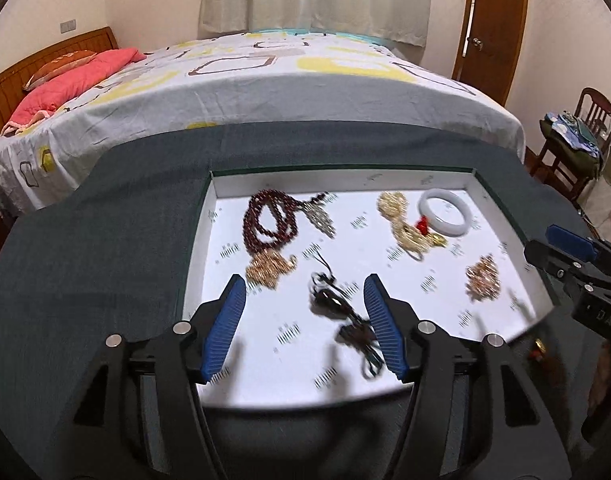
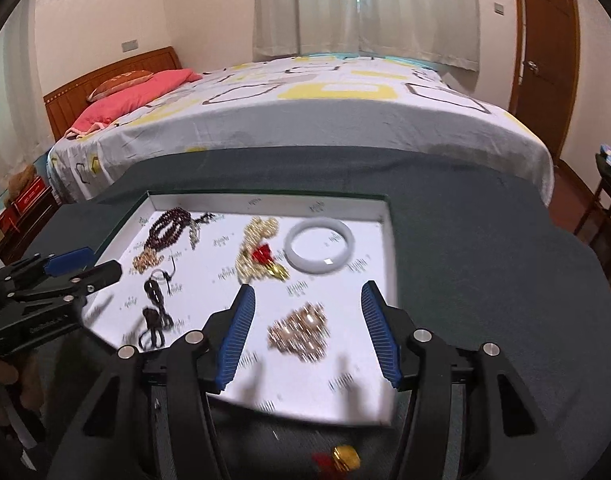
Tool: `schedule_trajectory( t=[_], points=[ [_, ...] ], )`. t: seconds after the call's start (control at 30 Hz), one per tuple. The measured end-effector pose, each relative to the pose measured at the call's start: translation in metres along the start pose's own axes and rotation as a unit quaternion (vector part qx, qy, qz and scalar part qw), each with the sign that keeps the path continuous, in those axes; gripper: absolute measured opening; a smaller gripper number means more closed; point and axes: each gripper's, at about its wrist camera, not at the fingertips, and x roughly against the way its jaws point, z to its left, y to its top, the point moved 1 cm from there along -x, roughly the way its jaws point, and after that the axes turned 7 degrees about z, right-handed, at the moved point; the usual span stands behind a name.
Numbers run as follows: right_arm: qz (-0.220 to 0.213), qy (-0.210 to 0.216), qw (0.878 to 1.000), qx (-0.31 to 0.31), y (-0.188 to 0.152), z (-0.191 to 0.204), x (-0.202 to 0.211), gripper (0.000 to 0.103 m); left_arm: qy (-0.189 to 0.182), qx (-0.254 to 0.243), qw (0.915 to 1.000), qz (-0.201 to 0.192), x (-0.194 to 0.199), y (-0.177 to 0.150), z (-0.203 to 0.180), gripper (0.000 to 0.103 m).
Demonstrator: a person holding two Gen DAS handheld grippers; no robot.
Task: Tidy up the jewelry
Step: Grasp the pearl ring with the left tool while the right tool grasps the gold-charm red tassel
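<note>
A: Left wrist view, item count: tray (image 1: 505, 216) on table (image 1: 85, 240) held dark bead necklace (image 1: 267, 220), white bangle (image 1: 445, 213), black cord piece (image 1: 337, 308), gold clusters; most already inside.

B: Outstanding: red-gold charm (image 2: 343, 458) lay outside on the cloth. Left tool (image 1: 305, 324) and right tool (image 2: 305, 330) hovered above the tray, jaws wide, empty.

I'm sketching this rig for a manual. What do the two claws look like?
Both match. The left claw and right claw have black angular plastic bodies, silver round pivot bolts, and two blue ribbed finger pads. White lettering marks the right claw's side. No cables or sleeves visible.
</note>
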Motion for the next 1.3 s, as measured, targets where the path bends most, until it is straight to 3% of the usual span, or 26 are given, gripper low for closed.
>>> schedule_trajectory(
  t=[0.43, 0.87, 1.07, 1.17, 1.3],
  points=[
    [0.044, -0.015, 0.999, -0.024, -0.061, -0.025, 0.008, 0.055, -0.009, 0.004, 0.9997, 0.022, 0.017, -0.045, -0.028, 0.060],
    [0.077, -0.007, 0.997, -0.005, -0.089, -0.013, 0.001, 0.054, -0.003, -0.006, 0.9990, 0.044, 0.017, -0.067, -0.041, 0.060],
    [0.083, -0.021, 0.996, 0.003, -0.093, -0.014, 0.001, 0.035, -0.005, -0.010, 0.9986, 0.052, 0.014, -0.073, -0.045, 0.060],
    [0.085, -0.012, 0.996, -0.003, -0.092, -0.018, 0.001, 0.017, -0.008, -0.011, 0.9983, 0.056, 0.011, -0.073, -0.048, 0.060],
    [0.085, -0.008, 0.996, -0.008, -0.093, -0.020, 0.002, 0.013, -0.012, -0.015, 0.9980, 0.060, 0.006, -0.073, -0.054, 0.060]
  ],
)
